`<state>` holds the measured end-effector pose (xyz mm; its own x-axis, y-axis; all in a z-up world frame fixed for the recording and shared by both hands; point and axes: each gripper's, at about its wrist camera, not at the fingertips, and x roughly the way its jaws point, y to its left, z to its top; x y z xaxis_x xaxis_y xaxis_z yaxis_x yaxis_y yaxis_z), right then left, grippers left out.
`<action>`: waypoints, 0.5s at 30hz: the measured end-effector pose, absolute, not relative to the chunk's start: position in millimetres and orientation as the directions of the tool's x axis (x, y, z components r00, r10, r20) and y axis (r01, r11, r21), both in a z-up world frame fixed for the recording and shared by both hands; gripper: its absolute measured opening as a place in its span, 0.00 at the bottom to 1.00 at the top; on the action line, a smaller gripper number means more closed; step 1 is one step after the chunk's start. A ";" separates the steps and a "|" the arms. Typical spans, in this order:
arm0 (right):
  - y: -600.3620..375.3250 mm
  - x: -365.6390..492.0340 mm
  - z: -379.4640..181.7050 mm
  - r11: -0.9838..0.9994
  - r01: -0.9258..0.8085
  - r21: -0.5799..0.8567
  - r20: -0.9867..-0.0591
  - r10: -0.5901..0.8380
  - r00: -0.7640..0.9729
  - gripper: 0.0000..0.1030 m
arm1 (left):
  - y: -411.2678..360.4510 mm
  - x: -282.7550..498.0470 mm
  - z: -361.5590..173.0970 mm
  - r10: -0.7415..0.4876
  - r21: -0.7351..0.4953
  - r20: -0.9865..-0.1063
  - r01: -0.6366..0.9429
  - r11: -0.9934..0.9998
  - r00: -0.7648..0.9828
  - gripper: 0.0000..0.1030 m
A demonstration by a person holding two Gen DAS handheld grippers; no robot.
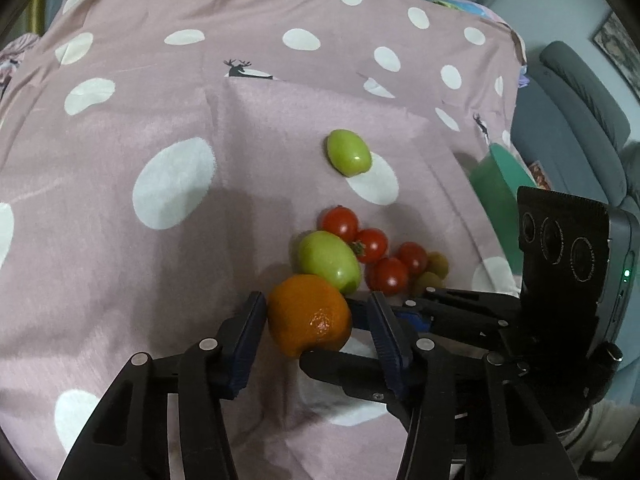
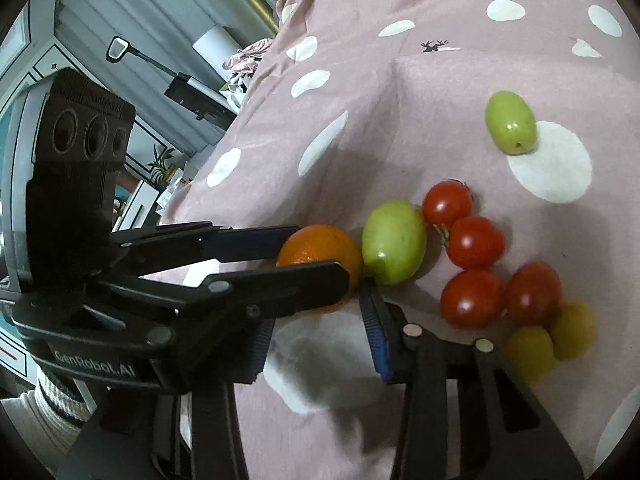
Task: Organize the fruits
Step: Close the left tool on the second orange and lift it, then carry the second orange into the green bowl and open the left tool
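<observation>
My left gripper was around the orange. Left pad was touching the peel. On the right side my right gripper's finger crossed in front, so I couldn't tell whether that pad had contact. I'd call it bracketed, and can't say it was firmly pinched. The orange sat on the pink spotted cloth, at the near end of the fruit cluster.

My right gripper had its fingers spread, holding nothing. One finger lay under my left gripper's arm and the other sat just beside the orange.

The nearer green fruit was touching the orange on its far side. Four red tomatoes were packed behind it, with two small yellowish-green fruits at their right edge. A second green fruit lay well apart, farther up the cloth.

How I judged the step should go:
- Close evenly across the widest part of the orange, since the peel is slick and round and an off-centre squeeze would squirt it out.
- Lift straight up first, because dragging sideways would roll the green fruit into the tomatoes.
- Back my right fingers off before lifting, as the two grippers were crossed and crowding the same spot.
- Soft cloth gives no firm base, so I shouldn't press down.
</observation>
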<state>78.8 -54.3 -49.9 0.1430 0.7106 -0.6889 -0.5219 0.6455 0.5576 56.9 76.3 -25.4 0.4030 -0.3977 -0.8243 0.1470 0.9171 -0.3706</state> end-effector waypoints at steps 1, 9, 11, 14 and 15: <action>-56.8 77.1 -48.8 0.645 -0.526 0.554 -0.690 0.709 0.143 0.41 | 74.5 54.8 -24.7 -0.399 -0.371 -0.824 0.148 0.917 0.402 0.50; -77.8 59.5 -33.5 0.659 -0.540 0.523 -0.681 0.704 0.199 0.41 | 54.5 40.2 -10.1 -0.431 -0.397 -0.799 0.169 0.902 0.419 0.45; -84.8 55.0 -29.0 0.661 -0.539 0.521 -0.675 0.706 0.214 0.41 | 45.9 36.2 -4.2 -0.429 -0.388 -0.797 0.183 0.903 0.426 0.45; -97.4 48.4 -21.4 0.666 -0.537 0.517 -0.665 0.708 0.238 0.41 | 33.7 31.5 4.1 -0.436 -0.387 -0.790 0.202 0.900 0.431 0.44; -101.3 46.3 -18.8 0.669 -0.536 0.515 -0.662 0.708 0.247 0.41 | 30.6 30.4 6.3 -0.437 -0.386 -0.788 0.206 0.899 0.433 0.44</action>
<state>46.3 -101.3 -18.8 0.2471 0.7080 -0.6616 -0.5359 0.6687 0.5154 30.4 30.6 6.3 0.4327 -0.4374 -0.7883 0.2063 0.8993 -0.3857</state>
